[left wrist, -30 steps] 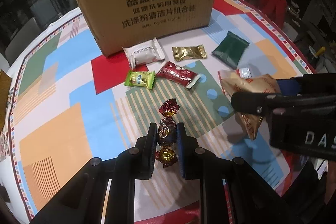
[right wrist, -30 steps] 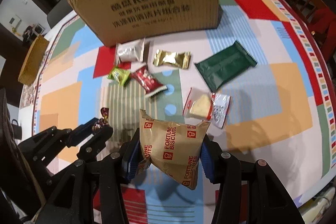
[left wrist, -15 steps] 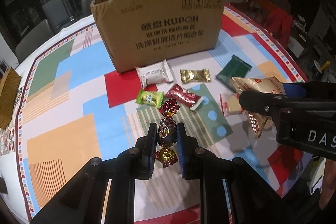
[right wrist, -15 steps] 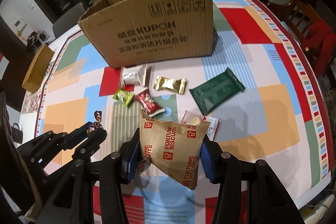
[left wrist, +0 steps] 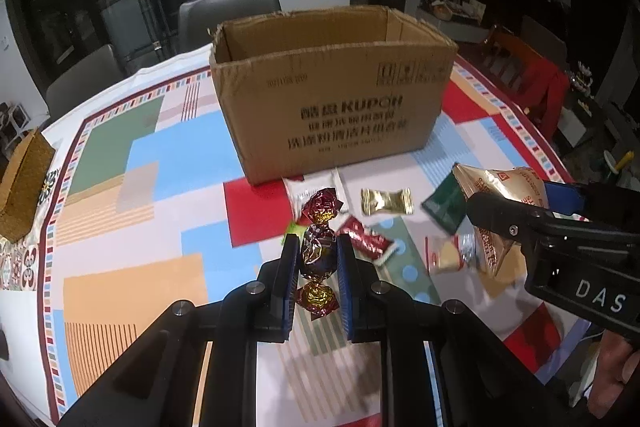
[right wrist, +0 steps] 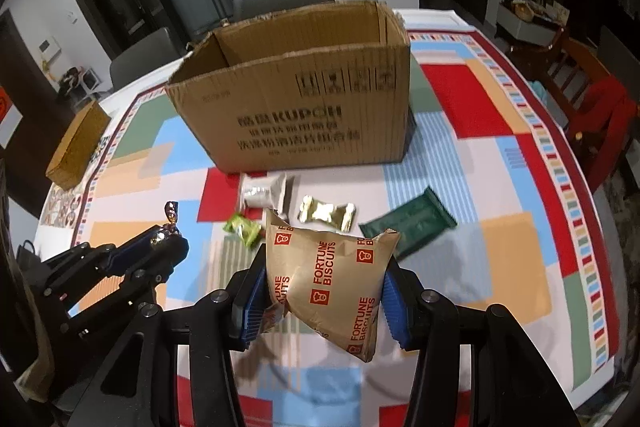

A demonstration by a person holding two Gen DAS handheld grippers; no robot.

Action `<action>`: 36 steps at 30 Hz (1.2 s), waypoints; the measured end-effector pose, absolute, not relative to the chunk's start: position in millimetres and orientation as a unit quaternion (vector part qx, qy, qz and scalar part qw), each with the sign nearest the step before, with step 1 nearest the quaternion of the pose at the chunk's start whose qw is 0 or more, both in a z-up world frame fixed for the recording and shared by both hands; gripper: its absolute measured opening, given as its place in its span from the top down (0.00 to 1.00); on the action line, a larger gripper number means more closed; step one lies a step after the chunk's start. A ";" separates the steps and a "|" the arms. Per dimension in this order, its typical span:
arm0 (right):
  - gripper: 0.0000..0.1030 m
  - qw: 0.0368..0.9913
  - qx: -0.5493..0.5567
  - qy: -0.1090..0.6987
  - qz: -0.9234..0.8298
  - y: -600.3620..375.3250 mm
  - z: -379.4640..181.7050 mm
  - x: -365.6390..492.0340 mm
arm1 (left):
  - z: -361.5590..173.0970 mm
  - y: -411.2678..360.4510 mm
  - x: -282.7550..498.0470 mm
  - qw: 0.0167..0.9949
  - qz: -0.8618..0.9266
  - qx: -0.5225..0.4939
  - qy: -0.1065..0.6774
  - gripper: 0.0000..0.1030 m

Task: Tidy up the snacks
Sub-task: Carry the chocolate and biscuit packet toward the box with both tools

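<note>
- Your left gripper (left wrist: 317, 257) is clenching the foil-wrapped candy (left wrist: 319, 254) in its jaws, its long axis standing upright in the lower middle of the left wrist view.
- Your right gripper (right wrist: 325, 291) is grasping the Fortune Biscuits pack (right wrist: 329, 275), which is hanging between the jaws.
- The cardboard box (right wrist: 296, 115) is lying beyond both loads, in the upper middle, its mouth facing up; the right one is looking a little nearer.
- The box floor is hidden by the front wall, and the snacks on the counter (right wrist: 520, 195) are blurred.
</note>
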State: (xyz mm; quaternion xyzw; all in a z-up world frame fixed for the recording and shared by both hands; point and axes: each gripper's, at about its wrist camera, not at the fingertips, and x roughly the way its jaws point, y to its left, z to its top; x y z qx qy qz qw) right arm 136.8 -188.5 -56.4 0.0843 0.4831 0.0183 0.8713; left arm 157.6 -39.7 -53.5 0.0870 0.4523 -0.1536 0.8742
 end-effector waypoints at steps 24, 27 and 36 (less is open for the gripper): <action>0.50 0.921 0.033 0.388 0.007 -194.2 2.5 179.3 | 8.7 -40.0 215.5 0.911 -0.130 0.058 0.387 0.81; 0.50 0.926 0.027 0.377 0.006 -195.4 9.5 186.6 | 15.9 -41.5 225.2 0.915 -0.127 0.056 0.379 0.81; 0.50 0.936 0.008 0.351 0.009 -194.4 23.5 209.8 | 18.5 -45.0 251.8 0.919 -0.122 0.051 0.372 0.81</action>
